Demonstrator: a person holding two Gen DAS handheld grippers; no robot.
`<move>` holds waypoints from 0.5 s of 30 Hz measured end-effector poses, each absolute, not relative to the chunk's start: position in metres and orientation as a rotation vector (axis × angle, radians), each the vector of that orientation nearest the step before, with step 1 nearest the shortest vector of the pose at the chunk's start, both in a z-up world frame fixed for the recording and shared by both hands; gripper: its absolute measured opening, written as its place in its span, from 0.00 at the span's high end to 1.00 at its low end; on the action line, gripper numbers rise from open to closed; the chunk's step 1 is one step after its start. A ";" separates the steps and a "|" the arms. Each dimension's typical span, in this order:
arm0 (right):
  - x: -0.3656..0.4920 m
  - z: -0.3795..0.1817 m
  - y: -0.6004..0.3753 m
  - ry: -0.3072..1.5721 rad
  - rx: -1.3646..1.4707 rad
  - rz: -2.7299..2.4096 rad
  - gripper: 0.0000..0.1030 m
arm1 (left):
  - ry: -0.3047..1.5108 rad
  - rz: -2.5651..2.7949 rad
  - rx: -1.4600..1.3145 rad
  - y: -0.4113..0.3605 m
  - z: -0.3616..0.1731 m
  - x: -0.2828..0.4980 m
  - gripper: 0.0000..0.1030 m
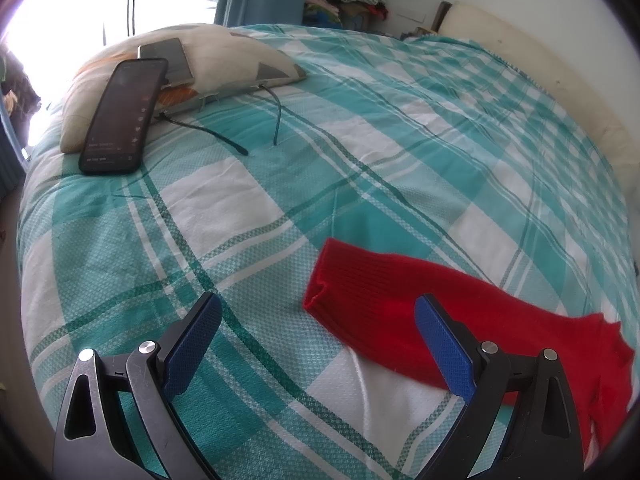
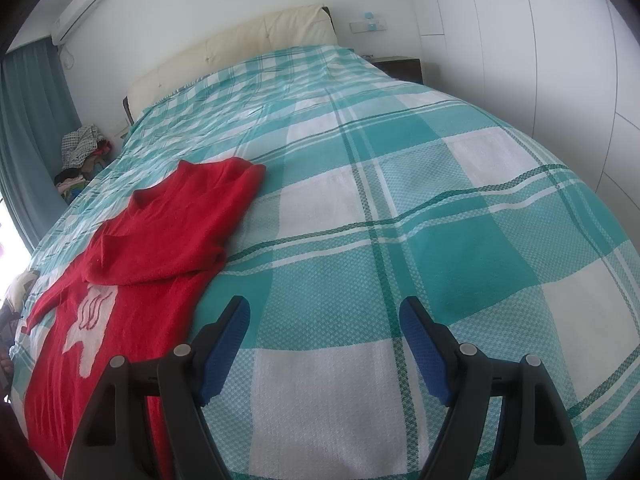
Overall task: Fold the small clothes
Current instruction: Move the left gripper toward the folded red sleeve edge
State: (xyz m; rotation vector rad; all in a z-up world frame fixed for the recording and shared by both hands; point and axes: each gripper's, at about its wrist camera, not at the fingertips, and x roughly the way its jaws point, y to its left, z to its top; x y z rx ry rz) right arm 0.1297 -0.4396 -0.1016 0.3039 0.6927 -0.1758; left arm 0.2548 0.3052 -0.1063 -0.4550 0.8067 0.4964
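A small red knit sweater (image 2: 160,236) with a white figure on its front lies flat on the teal-and-white checked bedspread (image 2: 400,208). One sleeve is folded across the body. In the left wrist view the other sleeve (image 1: 384,300) stretches out toward the left, its cuff just ahead of my left gripper (image 1: 320,320), which is open and empty, with its right finger over the sleeve. My right gripper (image 2: 324,316) is open and empty, above bare bedspread just right of the sweater's side edge.
A pillow (image 1: 224,56) at the far left of the bed carries a black phone (image 1: 120,116) and a second device (image 1: 168,60), with thin cables (image 1: 208,136) trailing onto the spread. The cream headboard (image 2: 240,44), a clothes pile (image 2: 80,148) and white wardrobes (image 2: 520,40) border the bed.
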 end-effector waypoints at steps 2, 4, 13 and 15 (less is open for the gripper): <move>0.130 -0.101 -0.439 0.694 0.303 -0.174 0.25 | 0.807 0.496 -0.448 0.305 -0.106 0.255 0.05; 0.130 -0.101 -0.439 0.694 0.302 -0.174 0.25 | 0.806 0.495 -0.440 0.303 -0.106 0.256 0.05; 0.130 -0.101 -0.439 0.693 0.303 -0.175 0.25 | 0.807 0.494 -0.437 0.302 -0.106 0.256 0.05; 0.130 -0.101 -0.439 0.693 0.303 -0.174 0.25 | 0.806 0.492 -0.438 0.302 -0.106 0.256 0.05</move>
